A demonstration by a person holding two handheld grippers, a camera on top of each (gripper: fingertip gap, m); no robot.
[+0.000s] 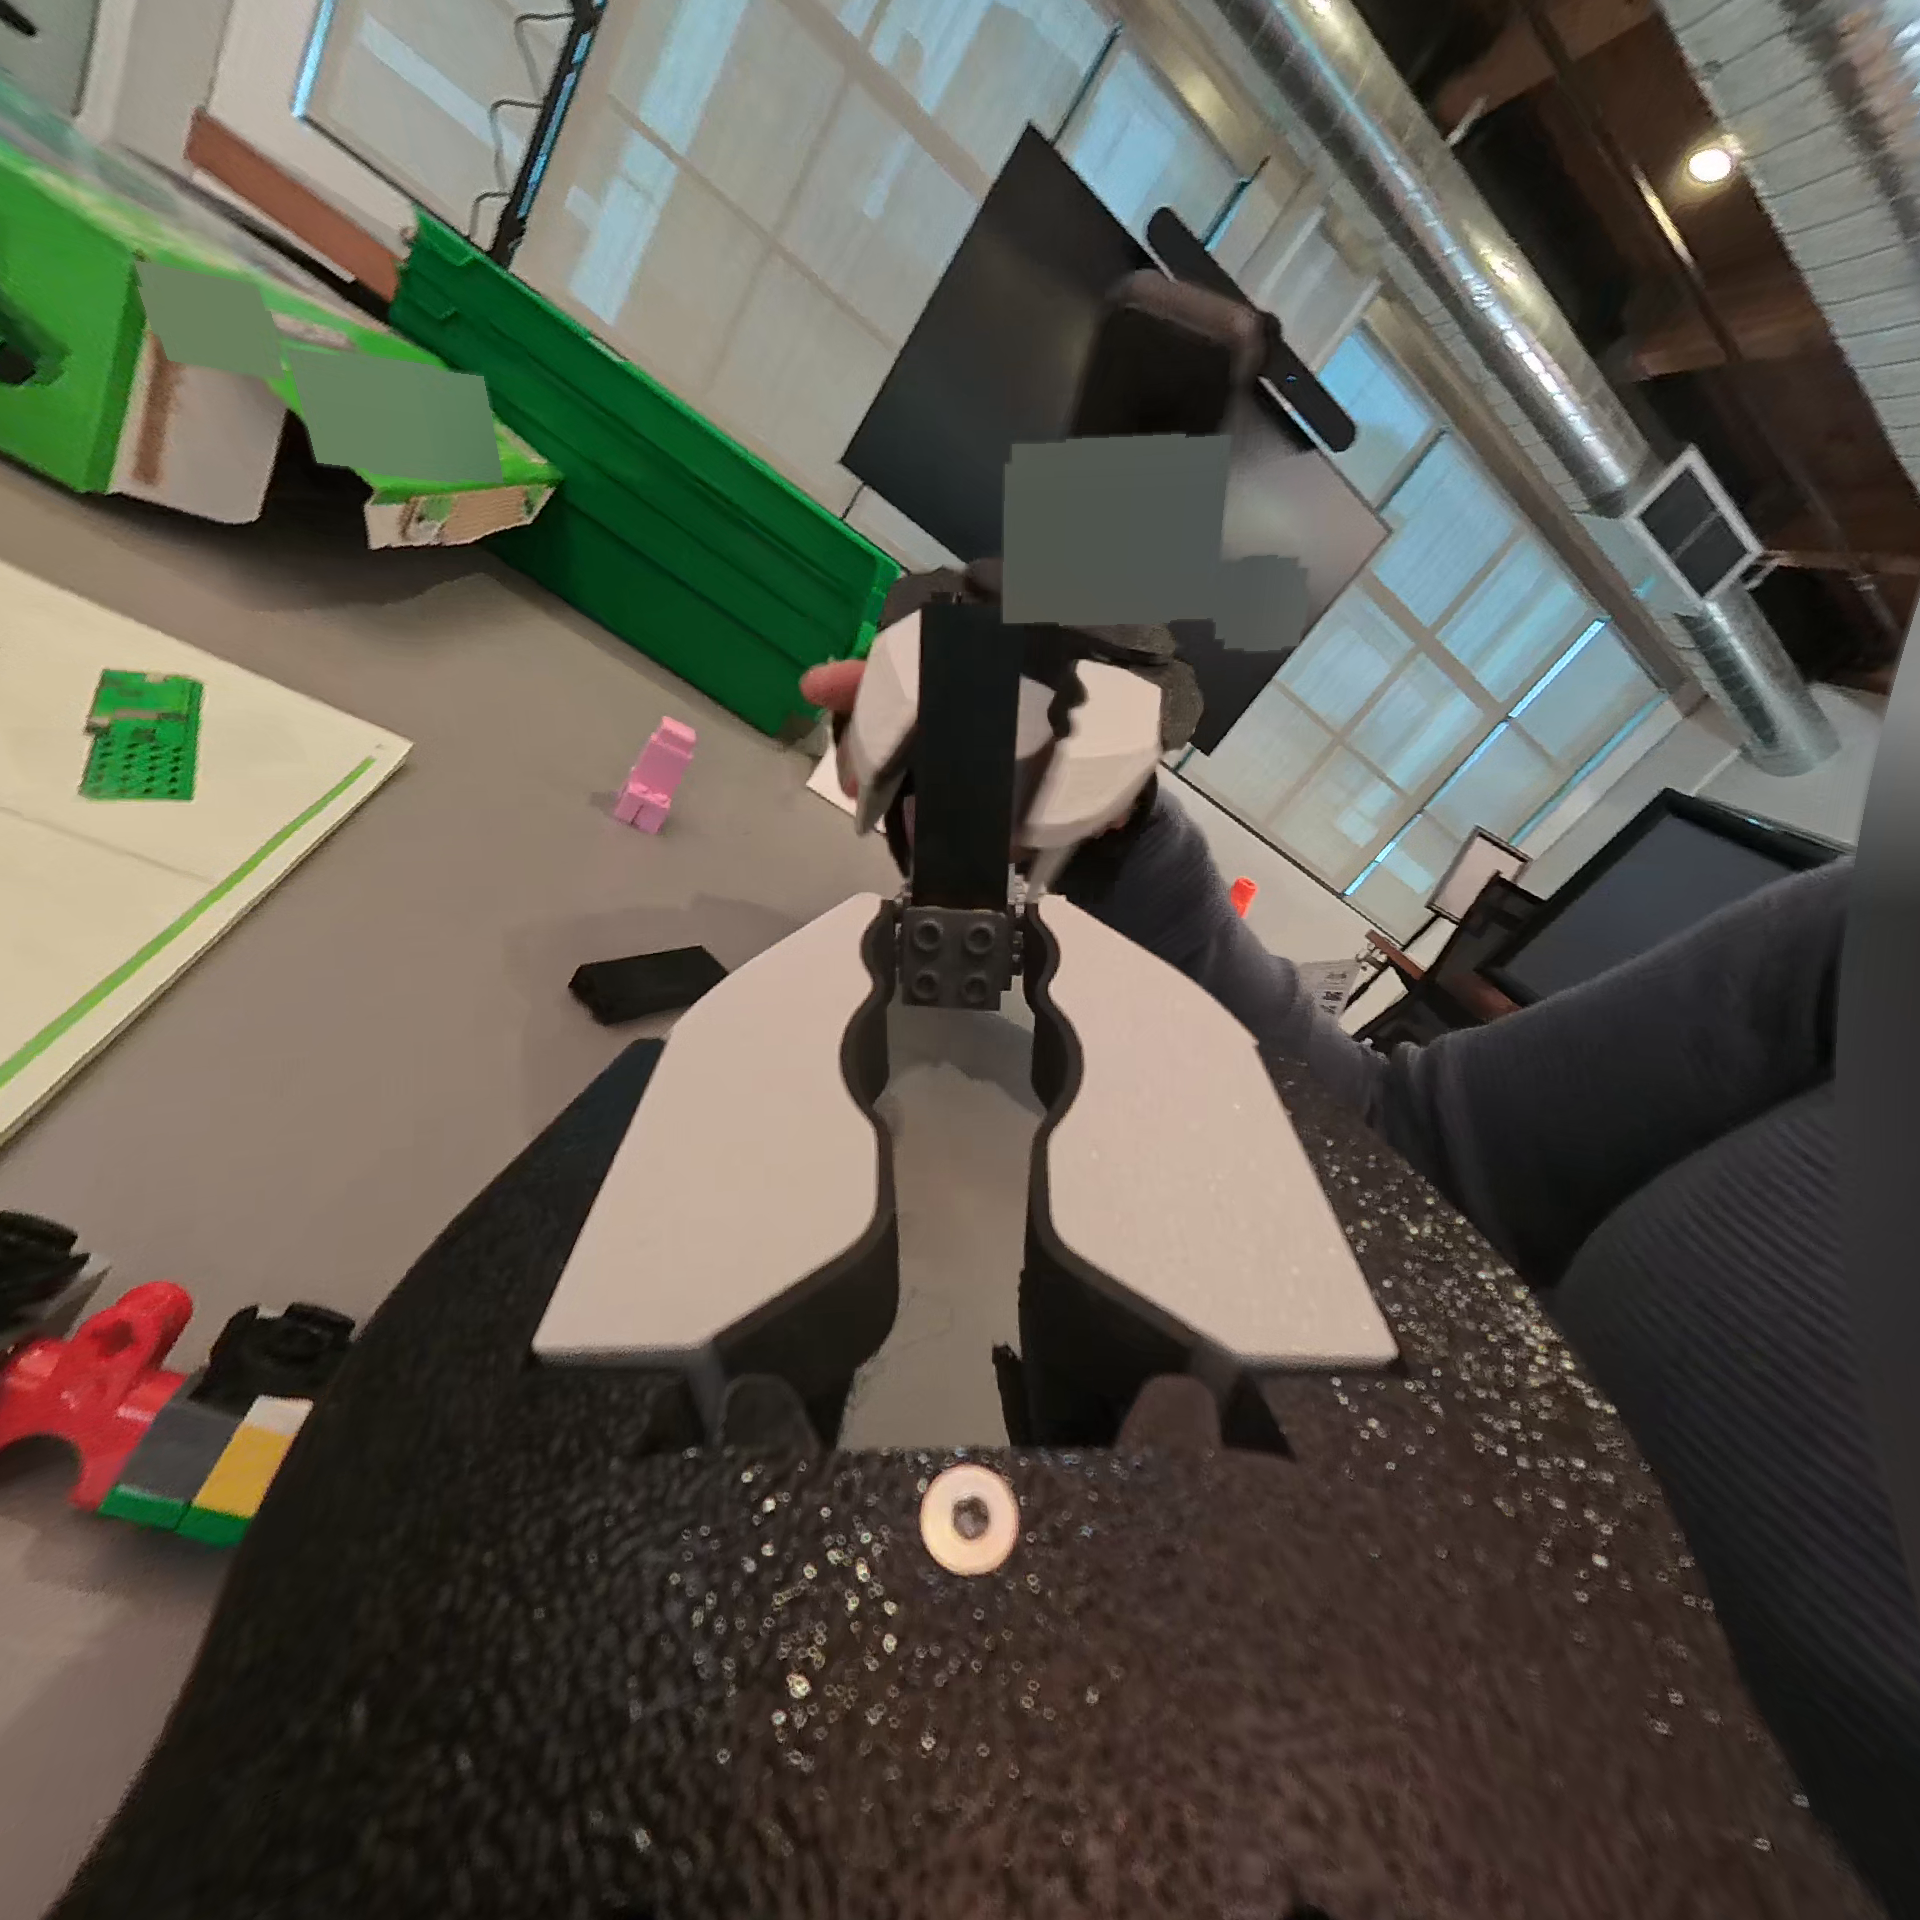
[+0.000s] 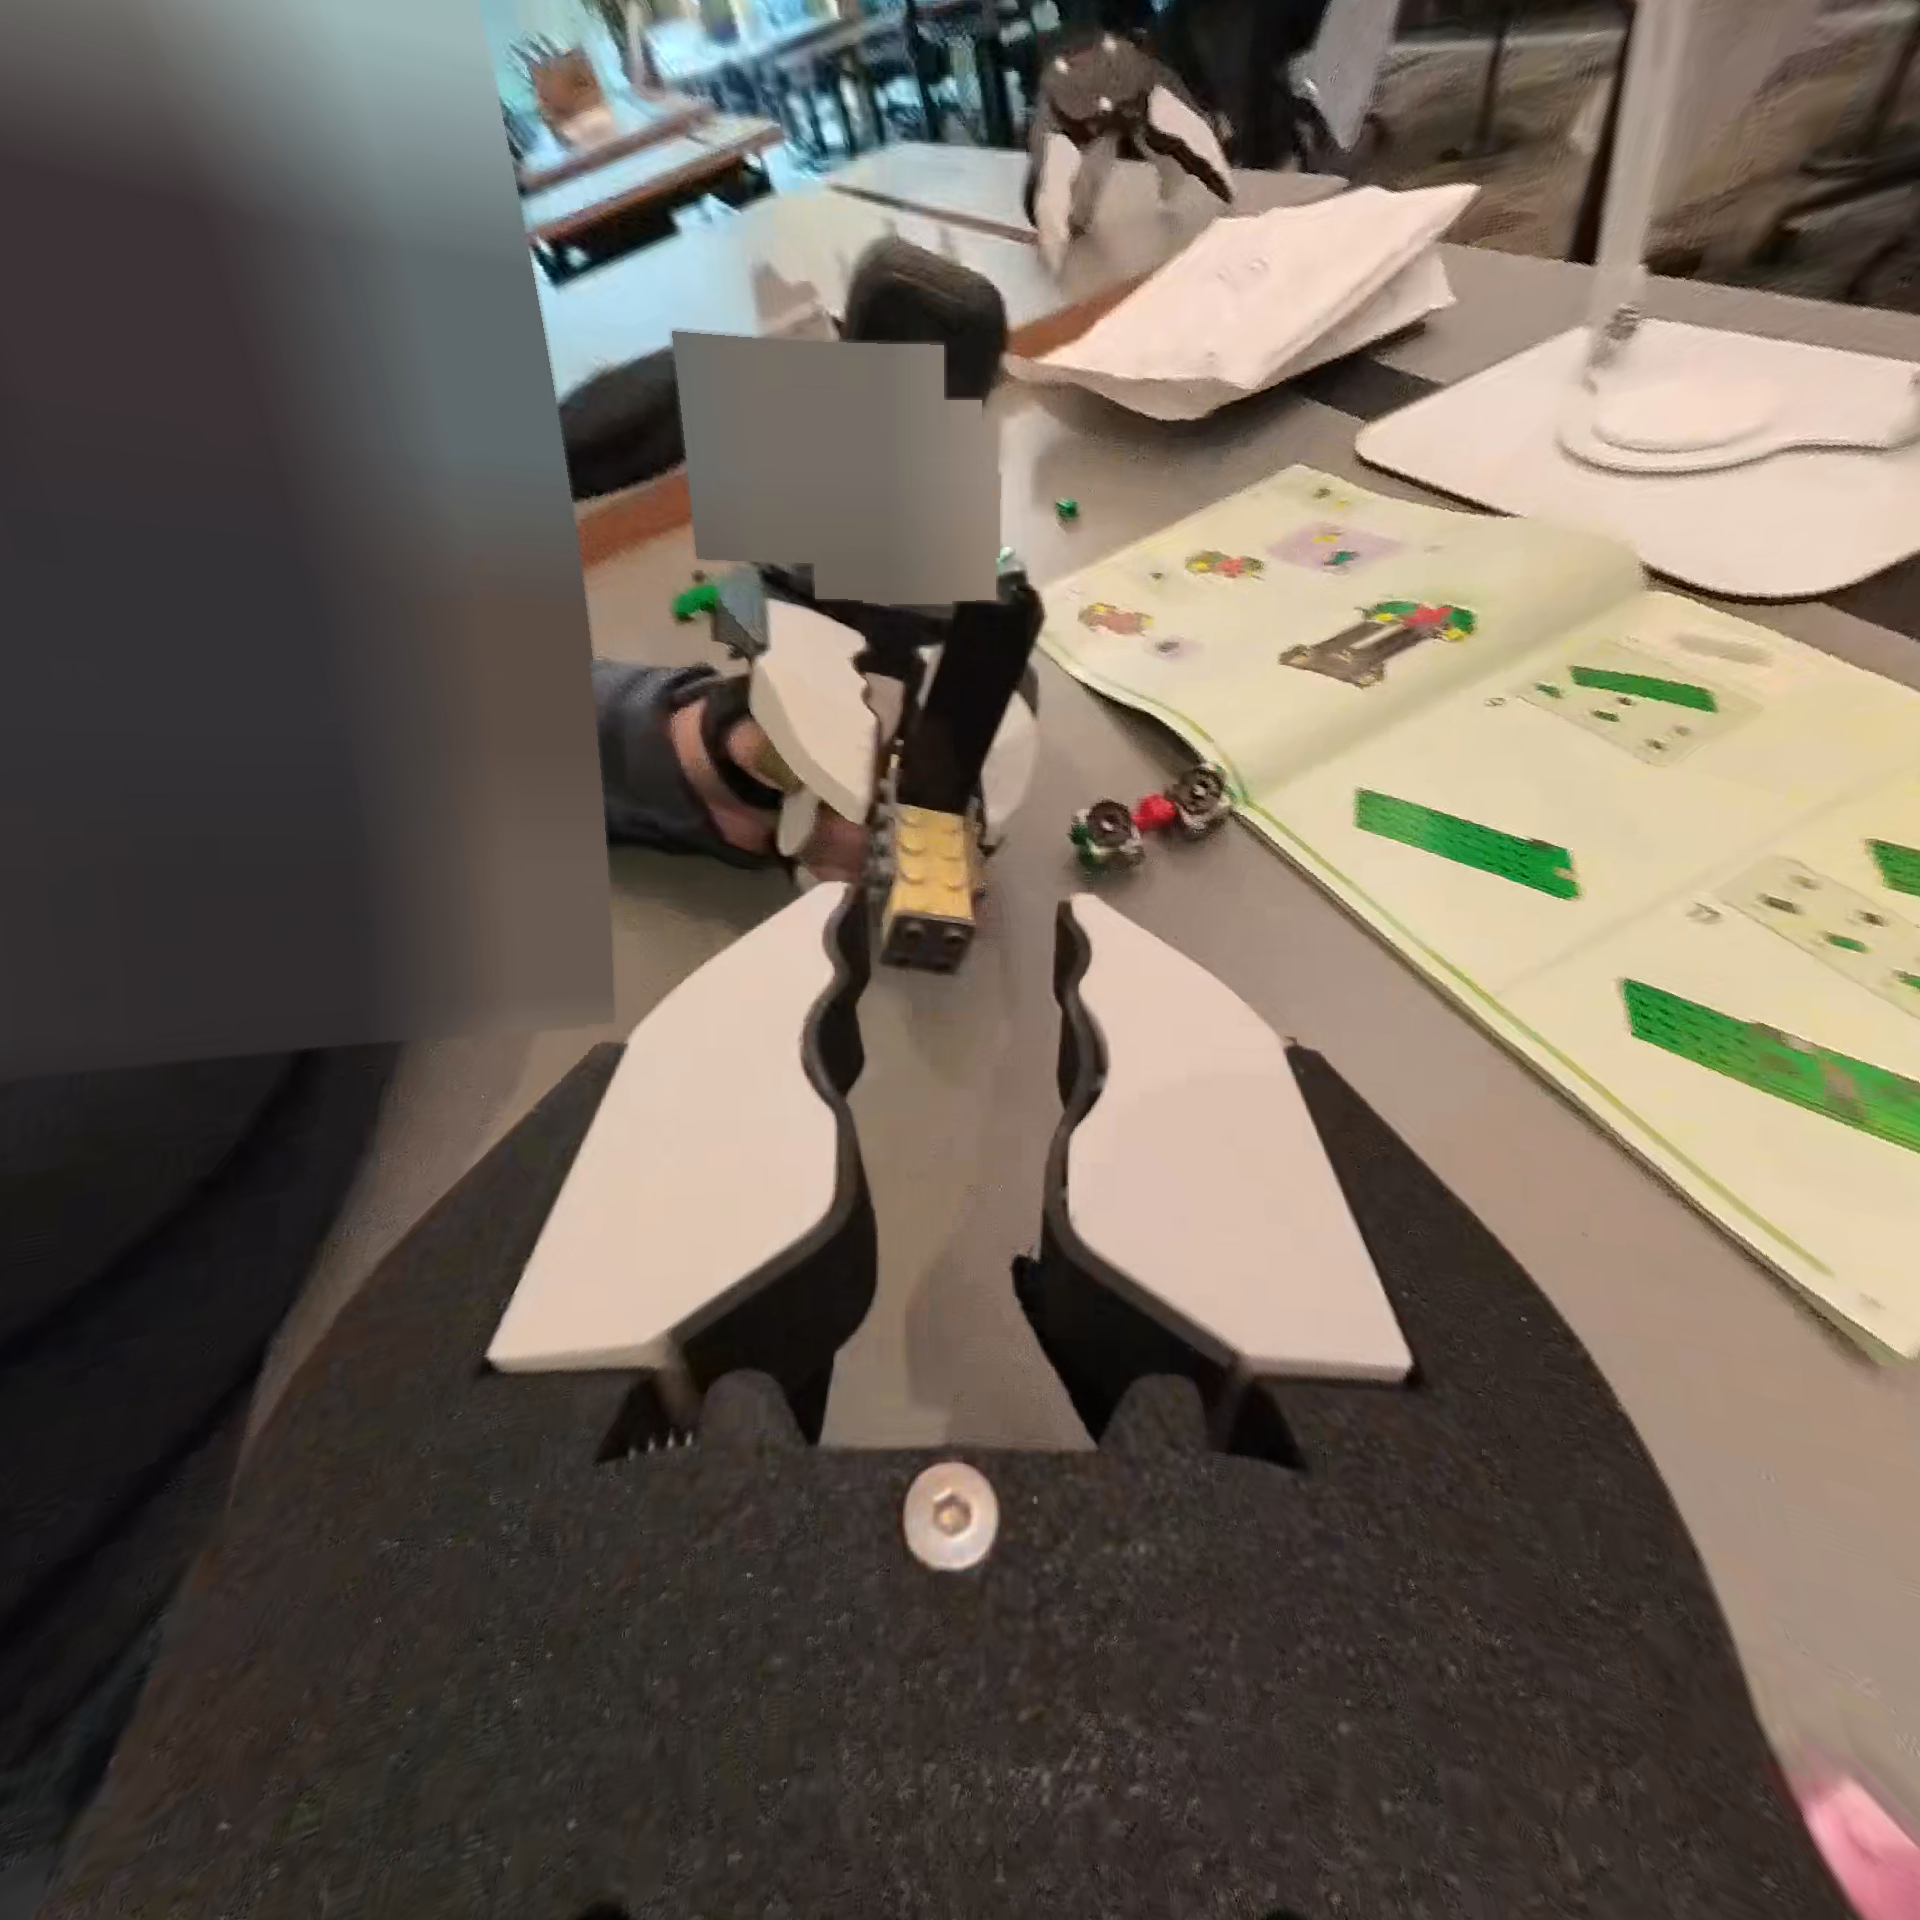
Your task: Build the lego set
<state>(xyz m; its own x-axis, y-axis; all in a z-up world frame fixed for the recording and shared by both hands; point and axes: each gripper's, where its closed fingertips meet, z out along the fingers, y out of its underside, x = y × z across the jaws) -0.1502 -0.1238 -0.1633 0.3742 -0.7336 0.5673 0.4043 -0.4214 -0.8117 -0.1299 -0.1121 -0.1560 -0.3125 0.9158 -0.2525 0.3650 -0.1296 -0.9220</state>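
The left tongs (image 1: 956, 951) pinch the light, rigid brick assembly (image 1: 956, 961) at twelve o'clock, while the right tongs (image 2: 956, 914) stand parted, empty, best gripping its flat sides.

Scanning for print now: nothing I can actually read. The open instruction booklet (image 2: 1455, 831) carries coloured build diagrams, and any step figures on it are too smeared to make out. The green box (image 1: 62, 343) has printed panels, all unreadable from here. The dark grey brick (image 1: 954, 961) pinched in my left claw (image 1: 956, 930) shows only studs.
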